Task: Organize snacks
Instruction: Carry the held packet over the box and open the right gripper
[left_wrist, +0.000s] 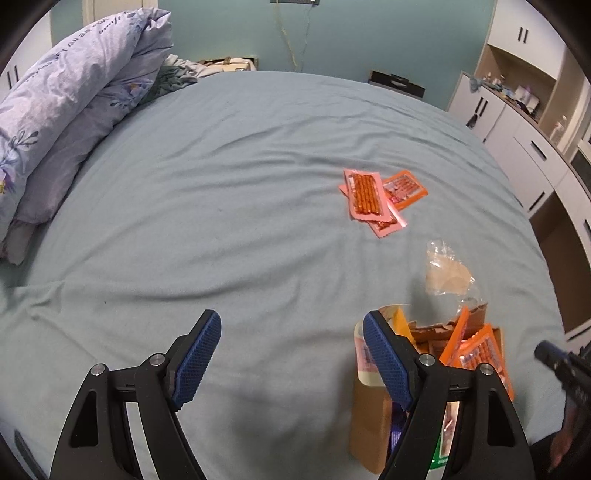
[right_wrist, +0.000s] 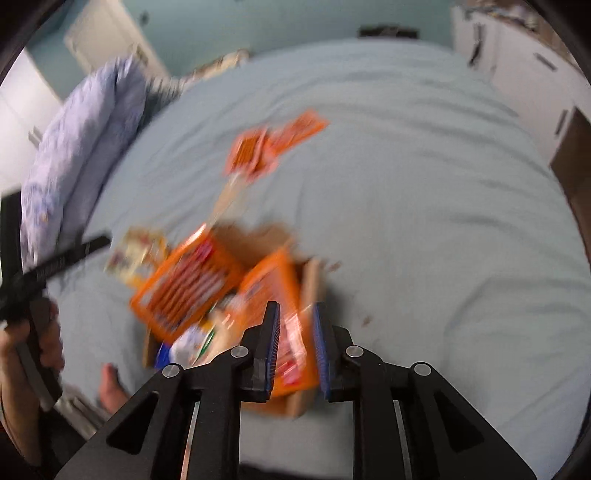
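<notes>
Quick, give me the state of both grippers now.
Left gripper: open wide, holding nothing.
Right gripper: slightly open over the snack box; the blur hides whether it holds anything.

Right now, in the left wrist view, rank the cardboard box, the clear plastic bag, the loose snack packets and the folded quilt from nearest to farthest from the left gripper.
1. Cardboard box, beside the left gripper's right finger.
2. Clear plastic bag, just beyond the box, right.
3. Loose snack packets, farther up the bed, right of centre.
4. Folded quilt, far left.
</notes>
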